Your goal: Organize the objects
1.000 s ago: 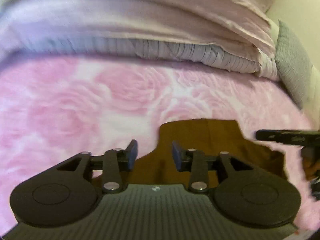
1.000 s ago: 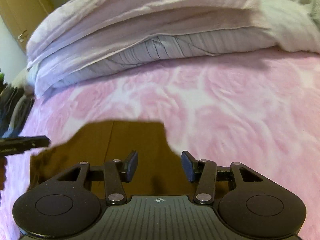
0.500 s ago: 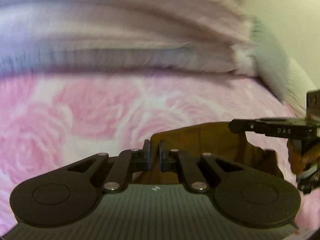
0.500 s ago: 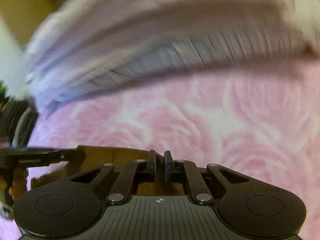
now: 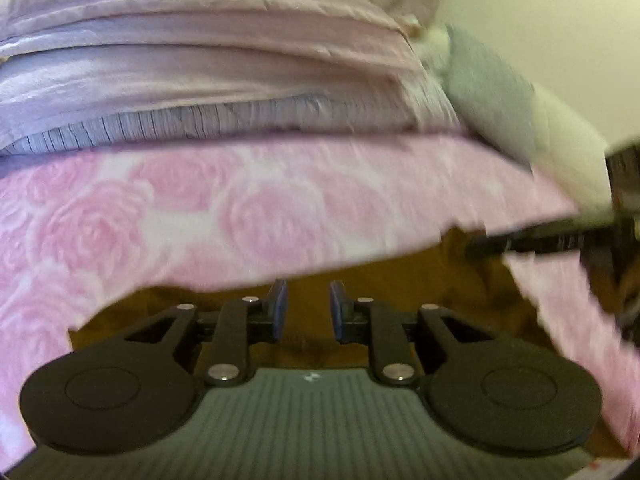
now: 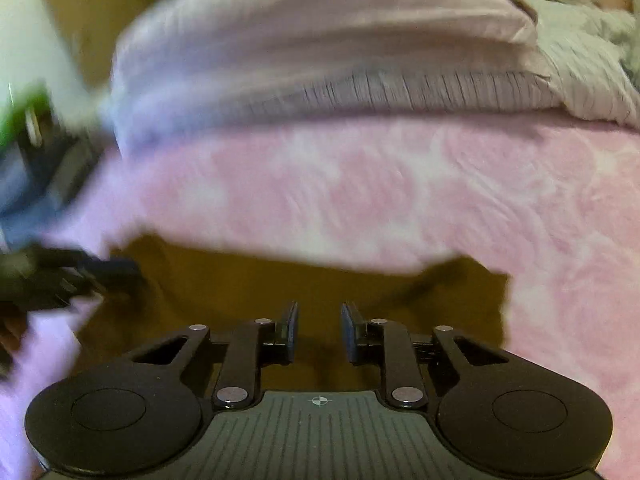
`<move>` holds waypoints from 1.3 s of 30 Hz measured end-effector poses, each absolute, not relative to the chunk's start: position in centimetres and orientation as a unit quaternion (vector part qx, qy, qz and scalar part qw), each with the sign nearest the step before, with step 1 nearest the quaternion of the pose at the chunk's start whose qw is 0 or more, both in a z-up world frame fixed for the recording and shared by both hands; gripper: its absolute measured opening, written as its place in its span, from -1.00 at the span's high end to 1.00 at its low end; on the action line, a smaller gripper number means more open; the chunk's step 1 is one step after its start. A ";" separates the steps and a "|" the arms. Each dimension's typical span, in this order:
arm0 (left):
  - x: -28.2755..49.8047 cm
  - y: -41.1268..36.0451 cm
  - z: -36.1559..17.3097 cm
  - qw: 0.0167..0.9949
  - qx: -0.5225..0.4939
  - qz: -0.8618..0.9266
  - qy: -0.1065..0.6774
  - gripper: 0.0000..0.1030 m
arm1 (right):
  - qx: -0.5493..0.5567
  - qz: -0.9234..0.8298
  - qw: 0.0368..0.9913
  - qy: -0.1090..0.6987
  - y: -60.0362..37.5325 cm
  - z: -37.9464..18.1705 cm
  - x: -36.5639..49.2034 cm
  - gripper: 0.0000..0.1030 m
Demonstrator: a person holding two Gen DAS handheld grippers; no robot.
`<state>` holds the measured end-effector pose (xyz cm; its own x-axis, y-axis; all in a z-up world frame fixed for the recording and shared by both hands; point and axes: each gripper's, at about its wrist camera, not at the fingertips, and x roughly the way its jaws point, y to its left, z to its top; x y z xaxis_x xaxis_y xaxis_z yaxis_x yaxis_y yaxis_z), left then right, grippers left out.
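Jaws of left gripper [image 5: 305,310] and right gripper [image 6: 319,332]: narrowly apart, just reopened after closing half second ago; nothing pinched between pads. Brown cloth [image 5: 384,292]: beneath both grippers, flat on pink rose blanket [image 5: 248,208], spread wider than one second ago. Folded lilac bedding [image 5: 200,80]: behind blanket, unchanged. Frames blurred.

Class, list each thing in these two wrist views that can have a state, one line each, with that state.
Left gripper: open, jaws just opening, nothing pinched.
Right gripper: open, jaws just opening, nothing pinched.
Brown cloth: lying on the pink blanket, ungripped.
Pink blanket: spread over the bed.
Bedding stack: folded, piled behind.
Grey pillow: leaning beside the stack.
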<state>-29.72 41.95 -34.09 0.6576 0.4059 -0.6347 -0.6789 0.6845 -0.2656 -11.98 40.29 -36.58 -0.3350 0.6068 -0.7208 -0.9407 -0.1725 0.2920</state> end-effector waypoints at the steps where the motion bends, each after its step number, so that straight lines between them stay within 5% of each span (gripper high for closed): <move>1: -28.8 42.4 -34.3 0.874 -0.250 0.310 0.278 0.67 | -0.218 0.732 0.532 0.367 40.7 -36.6 -12.3 0.61; 5: -25.8 42.1 -39.0 0.845 -0.233 0.300 0.378 0.68 | -0.278 0.702 0.564 0.335 42.8 -40.3 -14.5 0.61; 12: -28.0 35.8 -36.2 0.869 -0.190 0.321 0.326 0.67 | -0.301 0.686 0.598 0.286 38.6 -38.8 -15.9 0.61; 22: -36.2 22.5 -37.8 0.827 -0.223 0.329 0.399 0.67 | -0.348 0.640 0.596 0.337 23.1 -40.5 -17.6 0.61; 39: -49.8 7.7 -33.4 0.736 -0.331 0.392 0.442 0.65 | -0.407 0.618 0.517 0.430 2.8 -37.3 -12.6 0.60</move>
